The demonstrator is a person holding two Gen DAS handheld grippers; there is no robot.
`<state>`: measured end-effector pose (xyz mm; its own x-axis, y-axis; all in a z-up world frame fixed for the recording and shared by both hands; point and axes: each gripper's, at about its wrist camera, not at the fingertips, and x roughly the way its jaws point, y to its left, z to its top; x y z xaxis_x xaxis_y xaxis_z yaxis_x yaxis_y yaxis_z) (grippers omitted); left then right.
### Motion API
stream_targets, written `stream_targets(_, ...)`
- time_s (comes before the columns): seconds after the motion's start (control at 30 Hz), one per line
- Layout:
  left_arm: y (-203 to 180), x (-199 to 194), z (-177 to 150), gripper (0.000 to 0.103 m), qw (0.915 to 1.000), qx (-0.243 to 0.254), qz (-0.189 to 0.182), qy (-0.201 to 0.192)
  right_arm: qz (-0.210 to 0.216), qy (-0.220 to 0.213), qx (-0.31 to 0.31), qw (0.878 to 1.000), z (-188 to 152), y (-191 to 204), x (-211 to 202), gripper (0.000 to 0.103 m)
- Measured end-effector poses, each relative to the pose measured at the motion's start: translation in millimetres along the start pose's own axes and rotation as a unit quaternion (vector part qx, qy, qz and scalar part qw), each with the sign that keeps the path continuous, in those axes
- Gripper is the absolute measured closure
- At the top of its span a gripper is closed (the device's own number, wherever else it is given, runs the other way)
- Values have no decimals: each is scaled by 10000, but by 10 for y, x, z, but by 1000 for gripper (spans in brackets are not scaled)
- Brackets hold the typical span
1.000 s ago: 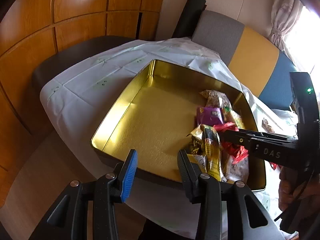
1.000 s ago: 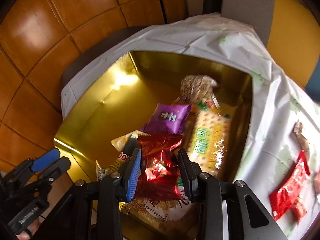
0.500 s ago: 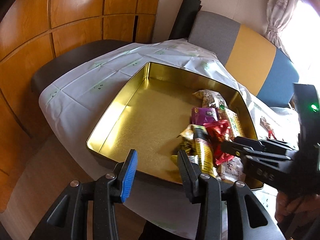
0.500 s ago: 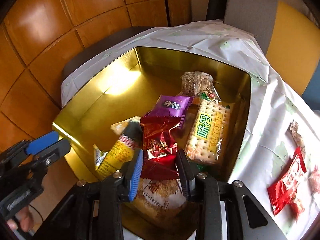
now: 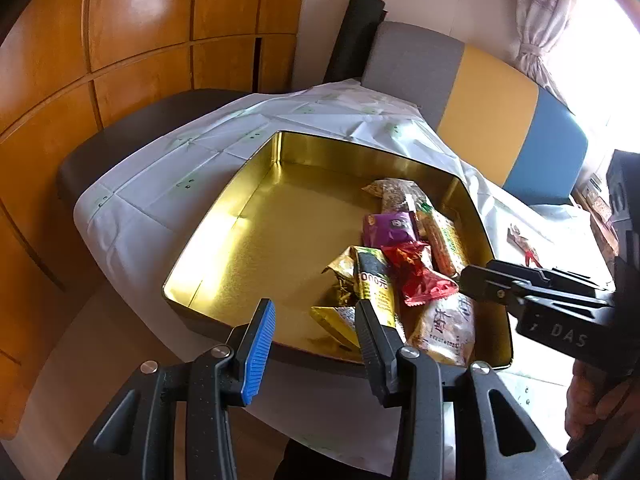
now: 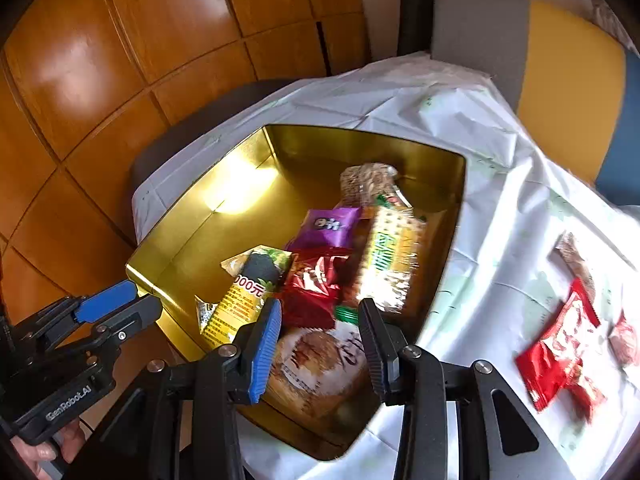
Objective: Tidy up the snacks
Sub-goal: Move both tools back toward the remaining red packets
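Observation:
A gold tin (image 5: pixel 224 208) stands on the white tablecloth with several snack packets piled at its right side: a red foil packet (image 6: pixel 312 288), a purple one (image 6: pixel 328 228), a yellow cracker pack (image 6: pixel 392 256) and a black-and-yellow bar (image 6: pixel 248 292). My right gripper (image 6: pixel 320 340) hovers over the tin's near right corner, its jaws opening. The red packet lies loose just past its fingertips, and nothing is pinched between them. My left gripper (image 5: pixel 316 344) waits at the tin's near rim, jaws apart and empty. Each gripper shows in the other's view.
More snacks lie on the tablecloth (image 6: pixel 500 208) right of the tin: a red packet (image 6: pixel 560 344), a brown one (image 6: pixel 576 264) and a pinkish one (image 6: pixel 624 340). A grey, yellow and blue bench back (image 5: pixel 492 108) and wooden wall panels surround the table.
The right gripper let go of the red foil packet, which now rests in the tin, and drew back and up. The left gripper hardly moved.

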<state>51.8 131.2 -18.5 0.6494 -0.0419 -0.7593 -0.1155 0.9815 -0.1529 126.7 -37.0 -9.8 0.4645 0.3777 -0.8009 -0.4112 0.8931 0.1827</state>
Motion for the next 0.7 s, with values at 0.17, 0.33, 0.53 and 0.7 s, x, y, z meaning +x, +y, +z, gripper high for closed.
stream_targets(0.17, -69, -31, -5, 61, 9999, 103, -23, -32, -96, -137, 42, 9999, -78, -99, -165, 62)
stream_targets(0.33, -147, -40, -11, 61, 9997, 243, -55, -7, -280, -246, 163, 9992, -177, -306, -344, 58)
stream_targets(0.53, -250, -44, -23, 61, 9992, 385, -87, 13, -538, -323, 413, 9972, -295, -645, -544, 52)
stream_targets(0.7, -322, -69, -38, 61, 9986, 525, -95, 14, -824, -342, 589, 9943, -412, -946, -688, 43)
